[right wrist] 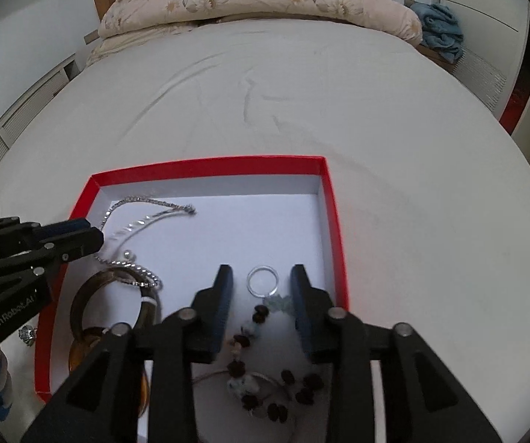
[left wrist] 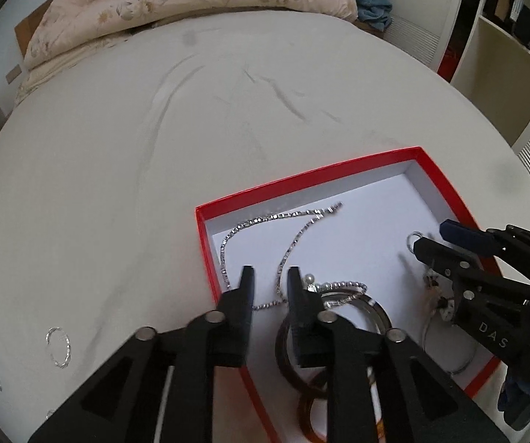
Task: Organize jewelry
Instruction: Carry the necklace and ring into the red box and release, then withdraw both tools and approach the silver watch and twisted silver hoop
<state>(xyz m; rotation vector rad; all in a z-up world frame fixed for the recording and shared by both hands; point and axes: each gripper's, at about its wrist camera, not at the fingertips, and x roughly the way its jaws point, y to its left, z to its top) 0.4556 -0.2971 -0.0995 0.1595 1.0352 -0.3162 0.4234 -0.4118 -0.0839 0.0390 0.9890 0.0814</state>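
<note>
Both the left gripper (left wrist: 268,277) and right gripper (right wrist: 261,277) are held with jaws open, empty, over the red box (right wrist: 333,221) on the bed (right wrist: 412,184)

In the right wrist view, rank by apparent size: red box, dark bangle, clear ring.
1. Red box, by far largest.
2. Dark bangle, partly hidden behind the right fingers.
3. Clear ring, smallest.
All lie at similar range, so the order seems reliable.

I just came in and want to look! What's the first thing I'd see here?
The bright red box on the white bed, full of jewelry: a sparkly silver chain at its far left and a beaded bracelet at its near side. Both black grippers, left and right, hover over it, jaws open.
</note>
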